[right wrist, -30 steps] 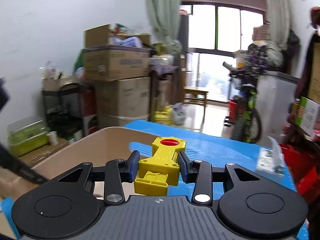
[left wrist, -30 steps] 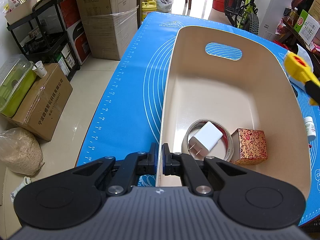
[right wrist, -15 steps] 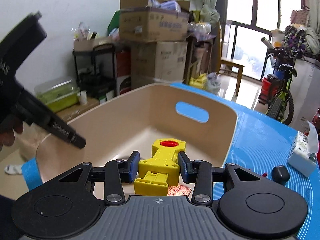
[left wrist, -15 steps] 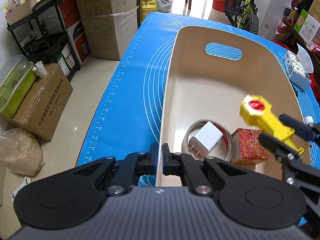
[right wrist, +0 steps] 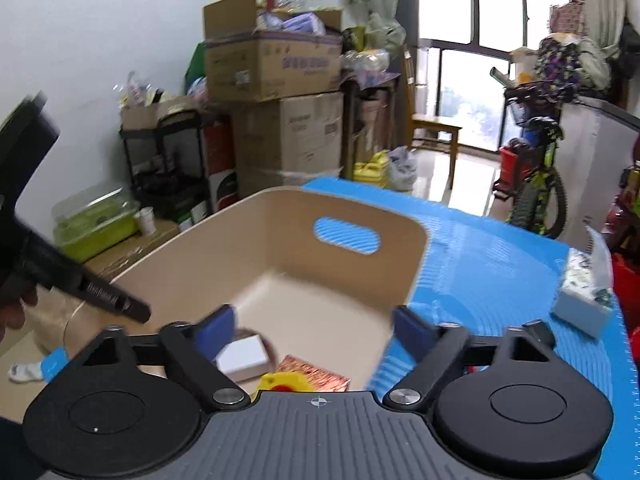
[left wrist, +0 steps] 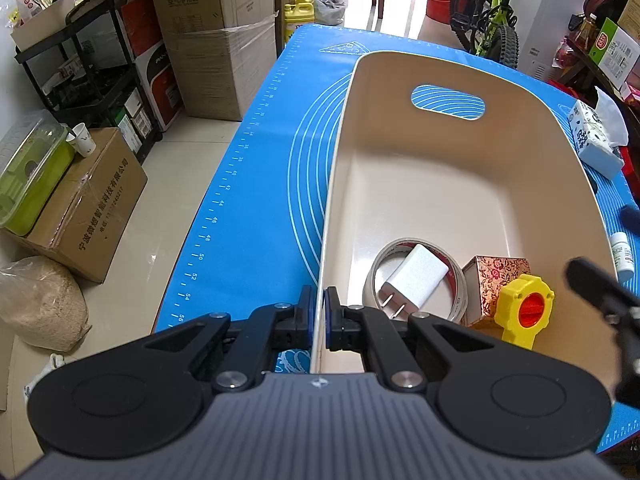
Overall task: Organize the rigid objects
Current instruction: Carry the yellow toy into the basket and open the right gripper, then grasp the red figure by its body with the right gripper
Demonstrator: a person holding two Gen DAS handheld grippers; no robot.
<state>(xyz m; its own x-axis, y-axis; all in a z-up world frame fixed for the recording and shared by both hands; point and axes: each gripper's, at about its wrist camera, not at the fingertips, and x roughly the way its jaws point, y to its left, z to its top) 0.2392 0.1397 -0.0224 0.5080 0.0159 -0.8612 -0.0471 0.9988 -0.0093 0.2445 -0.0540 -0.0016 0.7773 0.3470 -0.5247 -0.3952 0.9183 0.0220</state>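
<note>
A beige bin (left wrist: 460,184) with a handle slot stands on the blue mat (left wrist: 256,208). My left gripper (left wrist: 318,320) is shut on the bin's near left rim. Inside lie a tape roll (left wrist: 376,276), a white charger (left wrist: 416,276), a red patterned box (left wrist: 496,280) and a yellow tool with a red centre (left wrist: 524,308), leaning by the box. My right gripper (right wrist: 314,330) is open and empty above the bin's near right part; the yellow tool (right wrist: 282,382) shows just below it. The bin also shows in the right wrist view (right wrist: 280,248).
A tissue pack (left wrist: 596,140) and a small white bottle (left wrist: 623,254) lie on the mat right of the bin. Cardboard boxes (left wrist: 224,48), a black shelf (left wrist: 80,72) and a bicycle (left wrist: 492,20) stand around the table. The floor drops off left of the mat.
My right gripper carried the yellow tool over the bin, opened and let it go. The tool now lies in the bin beside the red box. The left gripper has kept its hold.
</note>
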